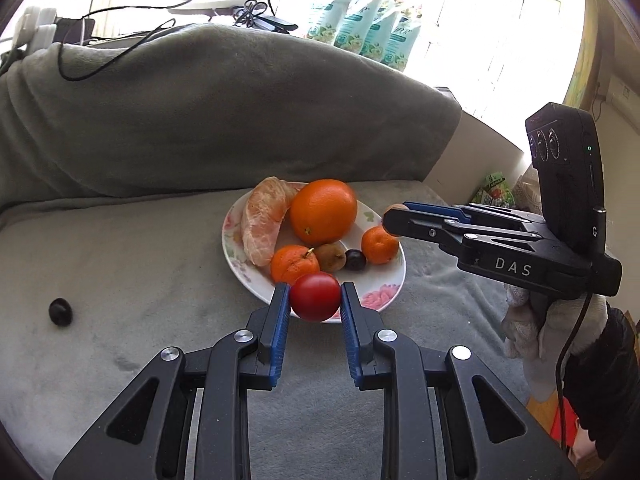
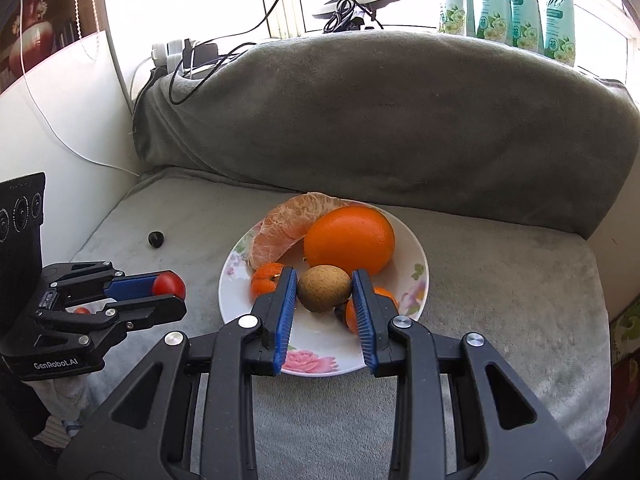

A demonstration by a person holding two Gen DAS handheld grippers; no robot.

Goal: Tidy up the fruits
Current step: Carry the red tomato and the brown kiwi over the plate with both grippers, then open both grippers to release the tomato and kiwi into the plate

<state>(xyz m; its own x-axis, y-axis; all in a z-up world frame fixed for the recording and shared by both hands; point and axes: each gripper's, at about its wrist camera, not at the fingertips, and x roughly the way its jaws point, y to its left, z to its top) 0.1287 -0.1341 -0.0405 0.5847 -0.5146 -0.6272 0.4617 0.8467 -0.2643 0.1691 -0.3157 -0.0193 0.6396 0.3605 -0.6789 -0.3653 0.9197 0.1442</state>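
Note:
My left gripper (image 1: 314, 296) is shut on a red tomato (image 1: 314, 297), held just over the near rim of a flowered white plate (image 1: 384, 296). In the right wrist view it shows as the left gripper (image 2: 172, 292) left of the plate (image 2: 416, 248). My right gripper (image 2: 325, 280) is shut on a brown kiwi-like fruit (image 2: 324, 288) above the plate. On the plate lie a big orange (image 1: 323, 211), a peeled citrus piece (image 1: 262, 220), two mandarins (image 1: 294, 264), another brown fruit (image 1: 330, 257) and a dark cherry (image 1: 355, 260). The right gripper (image 1: 394, 216) reaches in from the right.
A dark small fruit (image 1: 60, 311) lies alone on the grey cushion (image 1: 140, 280), left of the plate. A blanket-covered backrest (image 1: 220, 112) rises behind, with cables (image 1: 120, 40) on top. Green packs (image 1: 372, 20) stand at the window. A gloved hand (image 1: 532, 320) holds the right gripper.

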